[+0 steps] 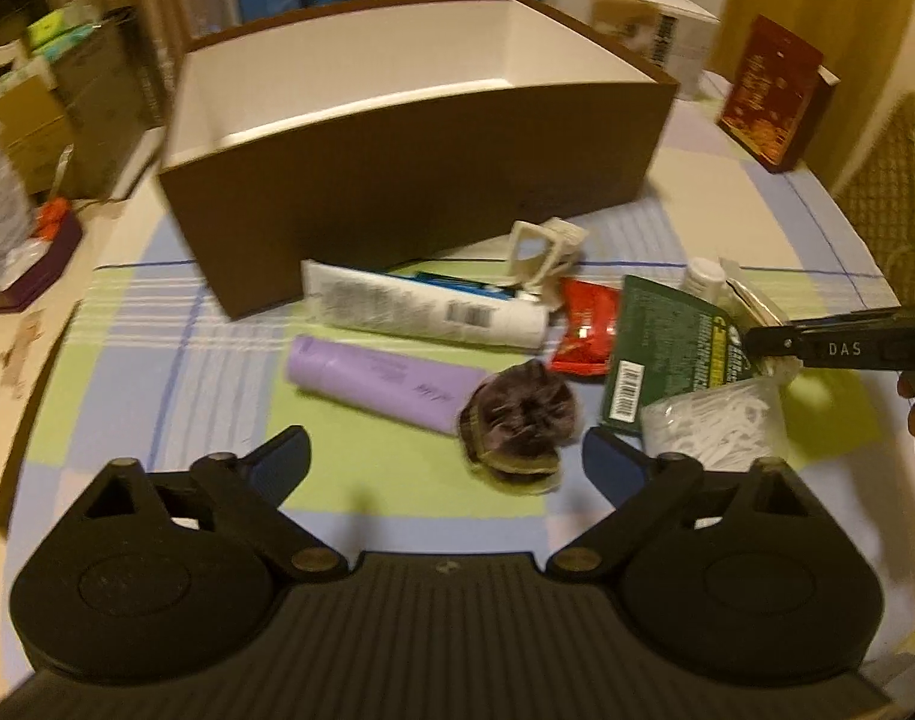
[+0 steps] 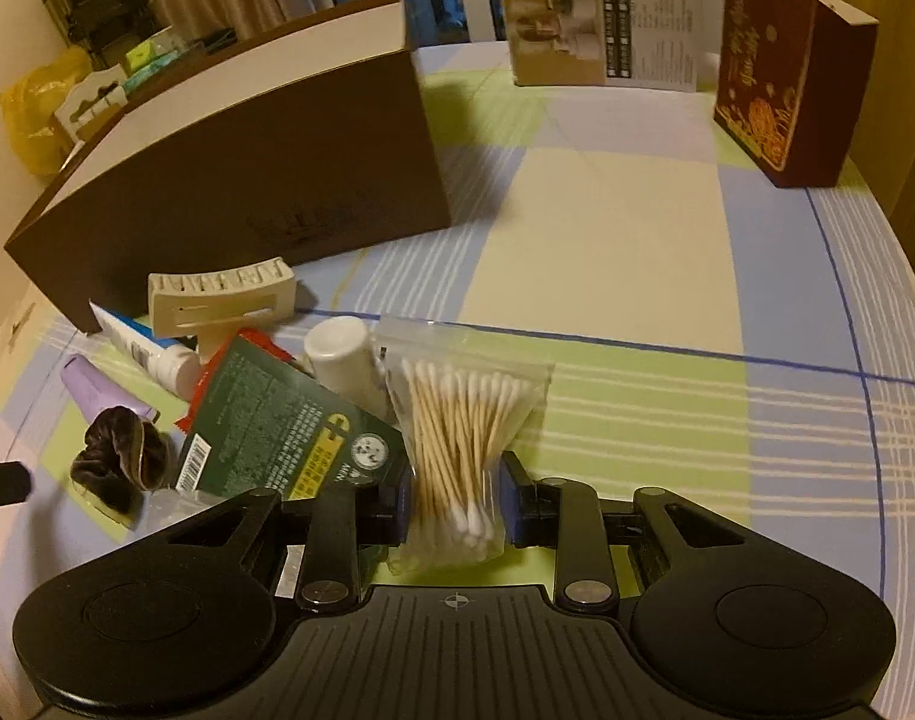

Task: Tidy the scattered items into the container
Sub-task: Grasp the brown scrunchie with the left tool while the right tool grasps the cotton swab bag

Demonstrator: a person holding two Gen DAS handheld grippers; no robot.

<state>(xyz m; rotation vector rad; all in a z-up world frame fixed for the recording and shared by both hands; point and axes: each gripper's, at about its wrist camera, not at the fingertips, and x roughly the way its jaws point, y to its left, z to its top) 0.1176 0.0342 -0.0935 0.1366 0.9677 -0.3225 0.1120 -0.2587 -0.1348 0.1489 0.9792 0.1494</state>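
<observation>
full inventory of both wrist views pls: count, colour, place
Box: 1, brown, white inside, behind pile.
Tubes: 2, white, lilac, front of box.
Scrunchie: 1, dark.
Hair claw: 1, cream.
Packets: 2, red, green.
White bottle: 1.
Swab bag: 1, clear, in right tool.
Floss pick bag: 1.
Back cartons: beige, maroon.
Tablecloth: checked.
Left tool: open.
Right tool: shut.

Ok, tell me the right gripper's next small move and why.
Probably lift. The right gripper is shut on the cotton swab bag, whose top rests among the pile on the tablecloth; the brown box, open-topped, stands beyond to the left.
</observation>
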